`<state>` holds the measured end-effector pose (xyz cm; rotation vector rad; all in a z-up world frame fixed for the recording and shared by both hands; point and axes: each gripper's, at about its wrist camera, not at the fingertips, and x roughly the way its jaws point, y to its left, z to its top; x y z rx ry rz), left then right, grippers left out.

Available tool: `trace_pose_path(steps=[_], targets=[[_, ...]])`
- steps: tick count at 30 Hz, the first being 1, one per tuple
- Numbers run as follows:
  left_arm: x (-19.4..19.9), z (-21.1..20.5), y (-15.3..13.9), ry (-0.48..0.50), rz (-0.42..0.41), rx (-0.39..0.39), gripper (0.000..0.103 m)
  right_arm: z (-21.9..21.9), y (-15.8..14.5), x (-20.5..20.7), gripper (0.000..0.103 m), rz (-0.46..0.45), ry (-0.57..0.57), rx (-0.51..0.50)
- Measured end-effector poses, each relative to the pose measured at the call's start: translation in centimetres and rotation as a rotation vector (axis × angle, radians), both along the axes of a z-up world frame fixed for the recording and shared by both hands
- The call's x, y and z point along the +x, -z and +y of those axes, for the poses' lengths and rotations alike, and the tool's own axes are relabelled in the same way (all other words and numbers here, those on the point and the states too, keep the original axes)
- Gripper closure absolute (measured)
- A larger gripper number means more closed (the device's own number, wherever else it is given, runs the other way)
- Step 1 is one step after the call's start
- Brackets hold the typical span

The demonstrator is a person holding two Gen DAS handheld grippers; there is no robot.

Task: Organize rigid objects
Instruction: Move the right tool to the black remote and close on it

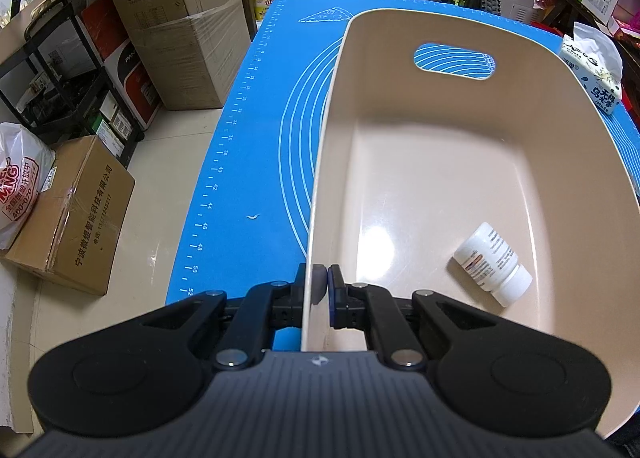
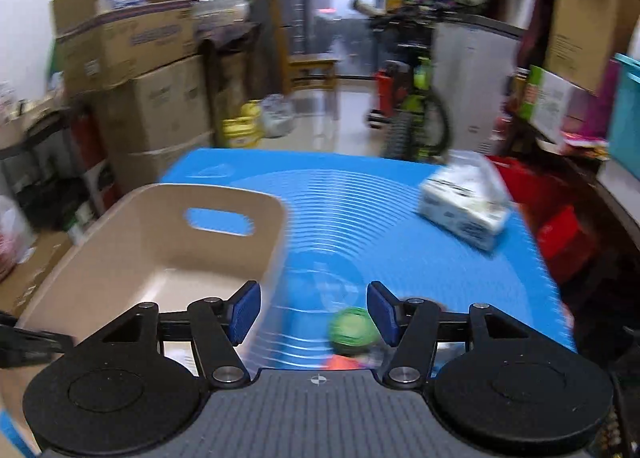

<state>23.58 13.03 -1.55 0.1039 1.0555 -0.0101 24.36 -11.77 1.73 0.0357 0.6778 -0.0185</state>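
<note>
A glossy beige plastic bin (image 1: 460,162) with an oval handle cut-out is pinched at its near-left wall by the left tongs (image 1: 323,290); a white labelled pill bottle (image 1: 493,263) lies inside on its side. The right tongs (image 2: 314,312) are held open above the blue-matted surface (image 2: 360,210).

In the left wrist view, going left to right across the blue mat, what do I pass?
Small white scrap → beige plastic bin wall clamped by left gripper → white pill bottle lying inside.
</note>
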Motion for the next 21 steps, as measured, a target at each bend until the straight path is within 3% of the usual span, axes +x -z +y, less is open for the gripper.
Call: trace_pose_path(steps=[10,21], targets=[[0.0,0.0,0.0,0.0,0.0,0.001,0.093,-5.1,5.7,-1.1,0.036,0.078,0.213,-0.017],[-0.1,0.1,0.0,0.0,-0.001,0.001,0.093,-5.8,11.7,-1.9,0.036,0.141,0.36,-0.015]])
